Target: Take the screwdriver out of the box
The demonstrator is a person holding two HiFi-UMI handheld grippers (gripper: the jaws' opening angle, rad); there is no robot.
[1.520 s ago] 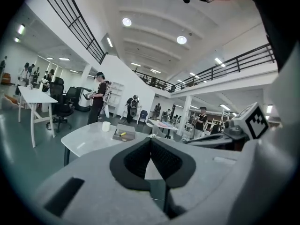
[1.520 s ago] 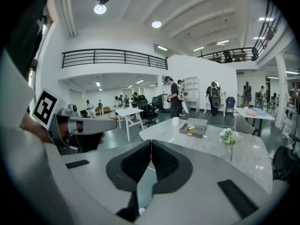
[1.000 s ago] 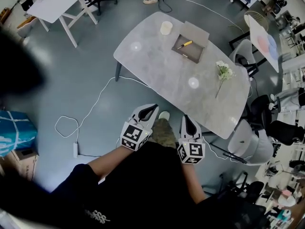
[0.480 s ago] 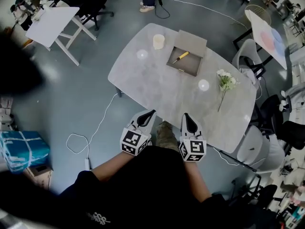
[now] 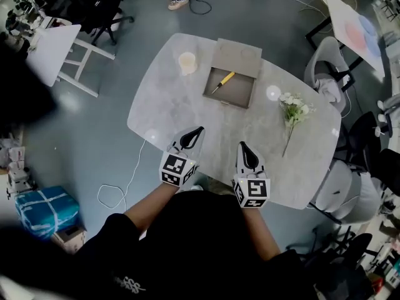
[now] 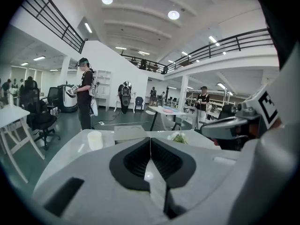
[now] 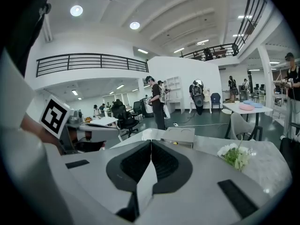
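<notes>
A yellow-handled screwdriver (image 5: 222, 81) lies inside an open shallow grey box (image 5: 230, 91) at the far side of the grey oval table (image 5: 187, 111); the box's lid (image 5: 237, 57) is folded back. My left gripper (image 5: 199, 130) hovers over the table's near edge, shut and empty. To its right my right gripper (image 5: 241, 144) is shut and empty too. Both point toward the box and are well short of it. In the left gripper view the box (image 6: 130, 133) shows far ahead beyond the shut left gripper (image 6: 150, 139). The right gripper view shows the box (image 7: 178, 137) past the shut right gripper (image 7: 151, 142).
A pale cup (image 5: 187, 62) stands left of the box. A sprig of white flowers (image 5: 292, 110) lies at the table's right. Chairs (image 5: 337, 189) crowd the right side. A white cable (image 5: 122, 186) trails on the floor at the left. People stand beyond the table.
Both grippers have moved forward from over the floor to the table's near edge. The table and box now sit closer and lower in the head view. Both stayed shut.
</notes>
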